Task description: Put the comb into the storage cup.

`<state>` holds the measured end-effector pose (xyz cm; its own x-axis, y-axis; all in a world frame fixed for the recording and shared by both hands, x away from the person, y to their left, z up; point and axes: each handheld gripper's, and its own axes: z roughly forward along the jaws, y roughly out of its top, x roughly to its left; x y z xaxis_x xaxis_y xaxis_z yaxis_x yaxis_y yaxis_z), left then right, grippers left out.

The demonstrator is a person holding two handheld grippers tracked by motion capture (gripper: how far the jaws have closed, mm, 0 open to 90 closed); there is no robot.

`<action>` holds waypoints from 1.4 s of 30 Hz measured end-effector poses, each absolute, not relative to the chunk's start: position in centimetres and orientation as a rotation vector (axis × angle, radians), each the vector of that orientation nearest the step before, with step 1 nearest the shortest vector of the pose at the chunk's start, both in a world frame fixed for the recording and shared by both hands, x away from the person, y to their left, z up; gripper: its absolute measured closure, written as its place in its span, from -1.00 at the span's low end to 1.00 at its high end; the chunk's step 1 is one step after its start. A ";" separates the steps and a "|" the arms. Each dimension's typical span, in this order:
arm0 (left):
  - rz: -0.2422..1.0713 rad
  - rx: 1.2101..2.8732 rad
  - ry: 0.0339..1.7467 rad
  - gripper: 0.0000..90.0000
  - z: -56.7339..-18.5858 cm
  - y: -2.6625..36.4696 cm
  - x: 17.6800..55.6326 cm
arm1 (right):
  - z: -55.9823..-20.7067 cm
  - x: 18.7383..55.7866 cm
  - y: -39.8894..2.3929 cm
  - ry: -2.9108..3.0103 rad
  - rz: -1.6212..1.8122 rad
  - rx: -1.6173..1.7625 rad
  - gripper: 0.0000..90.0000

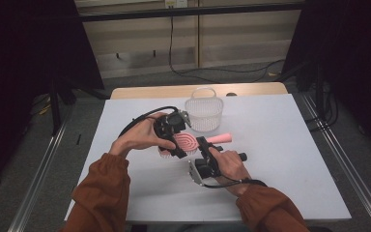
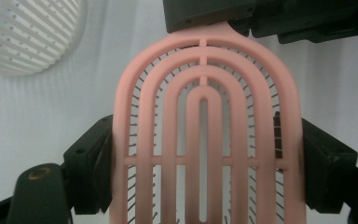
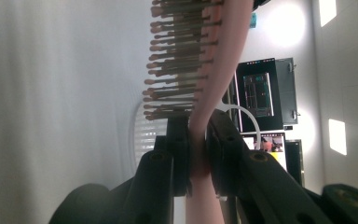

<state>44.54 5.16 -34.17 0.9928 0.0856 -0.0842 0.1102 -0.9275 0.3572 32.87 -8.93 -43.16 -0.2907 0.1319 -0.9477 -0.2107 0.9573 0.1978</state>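
Pink hairbrush [image 1: 189, 142] sits at the middle of the high view, held above the white table [image 1: 280, 159] just below the white basket [image 1: 203, 114]. Left gripper [image 1: 178, 150] pinches the slotted brush head across its width, jaws pressed on both edges. Right gripper [image 1: 204, 144] is clamped on the narrow neck, its jaws squeezed against the pink stem with the bristles above them

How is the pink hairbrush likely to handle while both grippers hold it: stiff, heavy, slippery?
The pink hairbrush probably stays stiff: its slotted head spans the left gripper without visibly bending. It looks light for its size, since the head is mostly open slots and thin bristles. It may be a little slippery, as the right gripper pinches only the smooth, narrow neck.
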 end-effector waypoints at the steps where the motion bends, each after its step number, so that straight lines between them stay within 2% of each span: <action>1: -0.098 2.766 0.140 -0.57 -34.2 5.2 44.6 | -43.2 32.9 -8.9 1.835 0.329 -0.063 0.80; 18: -0.127 2.694 0.187 -0.58 -34.0 5.4 45.0 | -43.0 33.1 -9.5 1.825 0.349 -0.060 0.81; 28: -0.024 2.587 0.191 -0.87 -33.1 6.1 44.8 | -42.8 33.4 -10.0 1.835 0.365 -0.039 0.81; 42: 0.055 2.409 0.210 -0.89 -32.3 9.2 44.3 | -42.4 33.8 -11.1 1.855 0.388 0.036 0.81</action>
<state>44.31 9.15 -32.26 0.9859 0.1661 -0.0178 0.1361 -0.7365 0.6626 33.79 -11.12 -42.38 -0.3183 0.2186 -0.9224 -0.1699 0.9441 0.2824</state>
